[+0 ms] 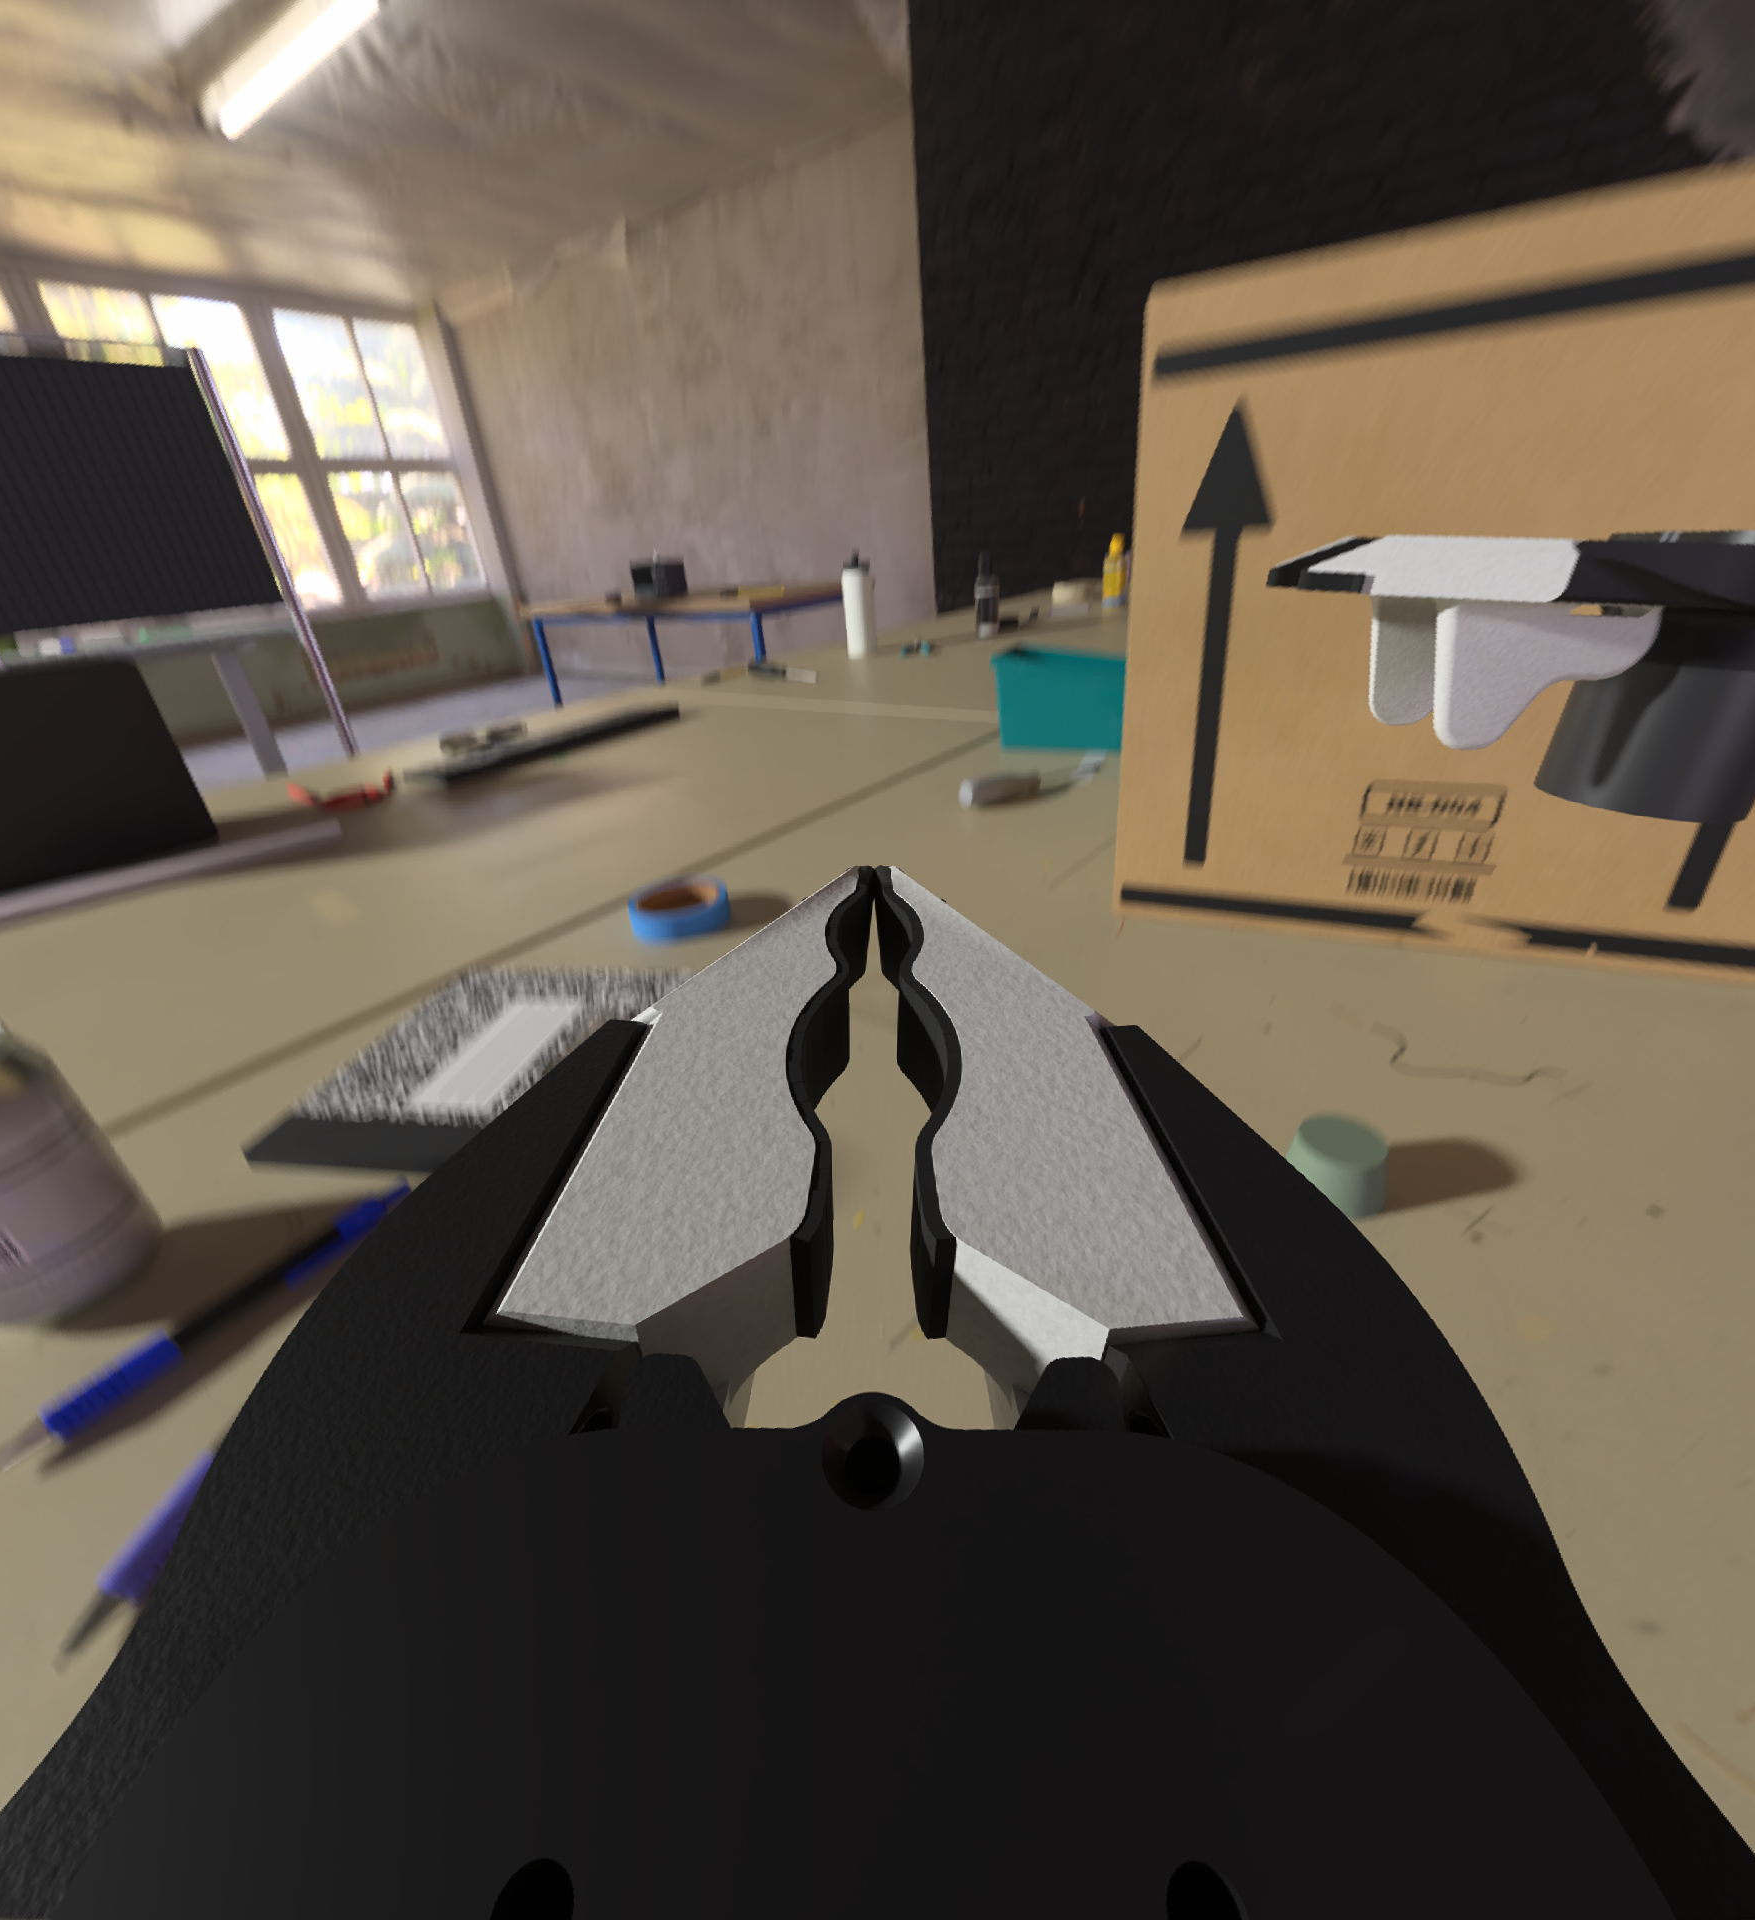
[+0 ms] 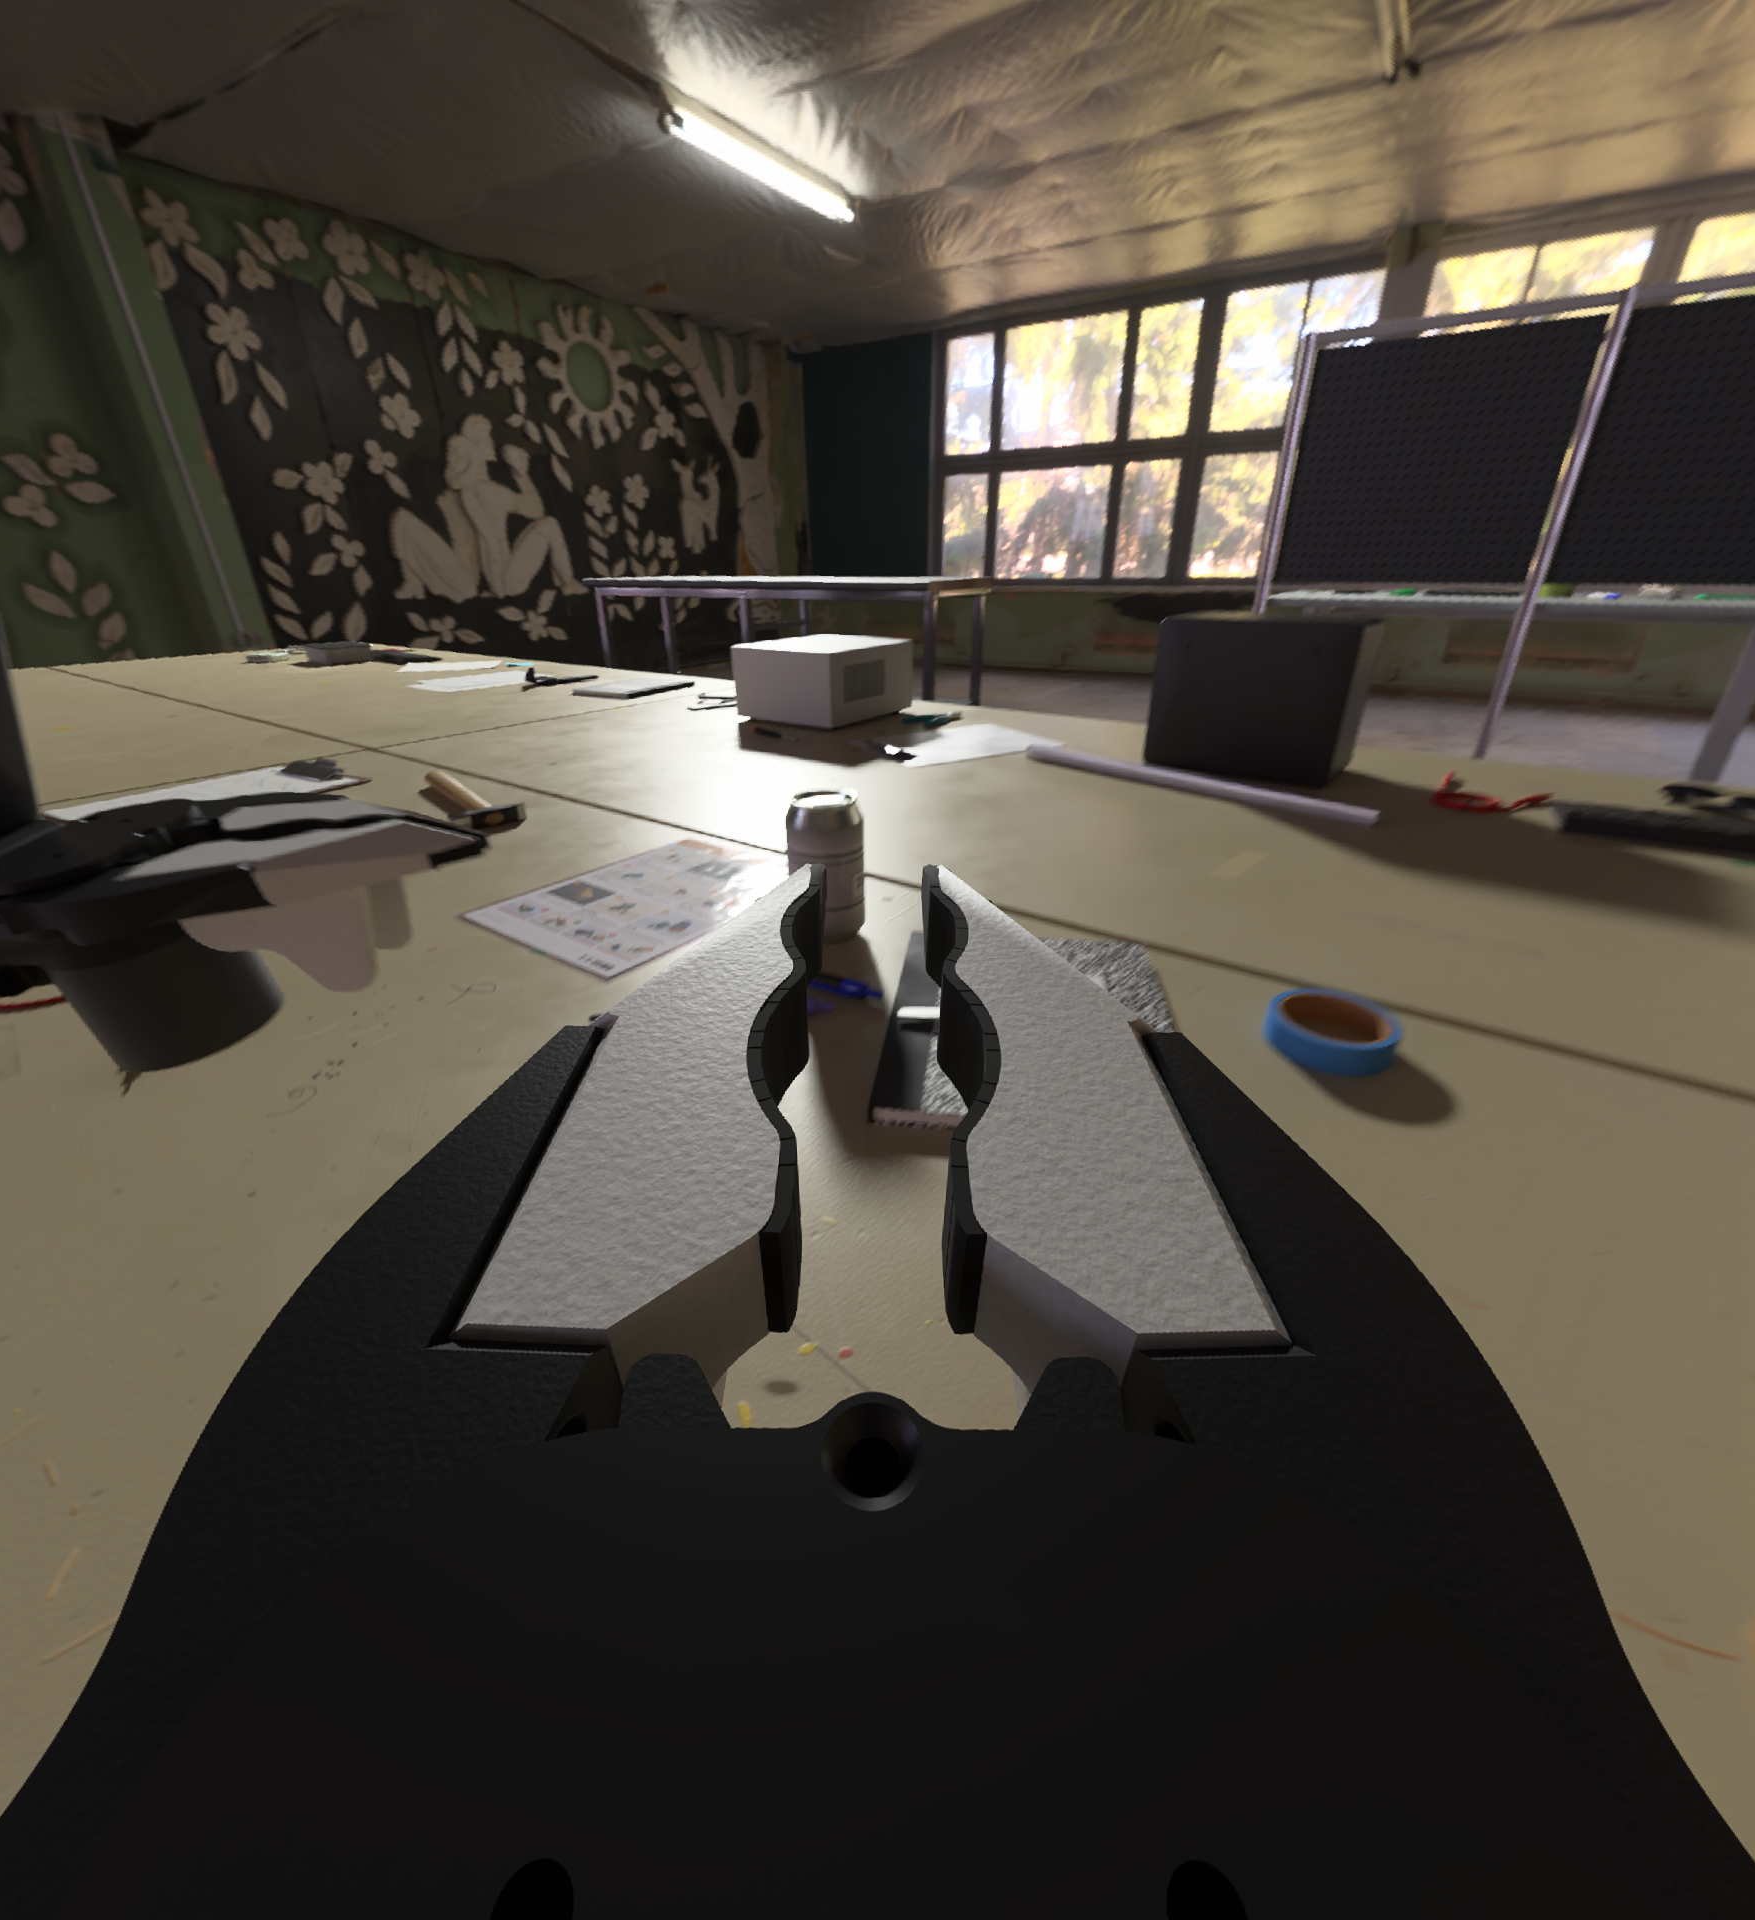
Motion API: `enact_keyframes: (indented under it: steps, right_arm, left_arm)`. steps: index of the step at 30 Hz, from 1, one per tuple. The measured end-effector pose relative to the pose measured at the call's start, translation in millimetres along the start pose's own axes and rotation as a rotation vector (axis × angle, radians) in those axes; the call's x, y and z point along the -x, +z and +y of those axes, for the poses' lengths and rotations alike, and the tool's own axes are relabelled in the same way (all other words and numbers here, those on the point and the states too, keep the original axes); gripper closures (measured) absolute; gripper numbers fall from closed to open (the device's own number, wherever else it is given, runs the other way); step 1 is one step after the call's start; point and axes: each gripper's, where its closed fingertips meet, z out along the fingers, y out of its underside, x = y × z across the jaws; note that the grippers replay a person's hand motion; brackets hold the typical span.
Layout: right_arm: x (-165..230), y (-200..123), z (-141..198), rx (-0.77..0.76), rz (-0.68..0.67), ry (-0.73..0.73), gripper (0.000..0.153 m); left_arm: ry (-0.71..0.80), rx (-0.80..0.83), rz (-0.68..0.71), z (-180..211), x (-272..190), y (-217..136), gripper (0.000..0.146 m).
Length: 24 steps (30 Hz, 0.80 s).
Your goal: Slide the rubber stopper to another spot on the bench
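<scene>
The rubber stopper is a small pale green plug standing on the tan bench, to the right of my left gripper and apart from it. My left gripper is shut and empty, its tips touching, above the bench. My right gripper is open and empty, hovering over the bench. The right gripper also shows in the left wrist view, in front of the cardboard box. The left gripper shows at the left of the right wrist view. The stopper does not show in the right wrist view.
A large cardboard box stands at the right. A blue tape roll, a speckled notebook, a grey jar, blue pens and a teal bin lie around. A can stands ahead of the right gripper.
</scene>
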Motion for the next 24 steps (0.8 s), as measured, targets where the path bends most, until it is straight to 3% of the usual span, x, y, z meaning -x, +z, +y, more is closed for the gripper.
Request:
enact_keyframes:
  steps: [4,13,18,20,24]
  right_arm:
    - [10.8,24.1,63.7,0.114,-0.053,-0.037,0.131]
    - [39.3,33.1,120.1,0.296,-0.174,-0.077,0.120]
    - [44.4,2.2,147.0,0.550,-0.393,-0.226,0.102]
    - [37.8,-25.9,163.6,0.716,-0.475,-0.275,0.084]
    - [18.6,-66.5,190.1,0.920,-0.513,-0.255,0.061]
  left_arm:
    - [-0.041,0.144,-0.025,74.3,10.0,8.6,0.146]
    - [-0.013,0.285,0.034,108.9,10.7,10.6,0.137]
    - [-0.044,0.414,0.328,114.6,-9.2,-4.7,0.113]
    - [-0.061,0.523,0.485,123.3,-21.1,-22.7,0.100]
    - [0.005,0.753,0.650,148.7,-35.7,-61.1,0.070]
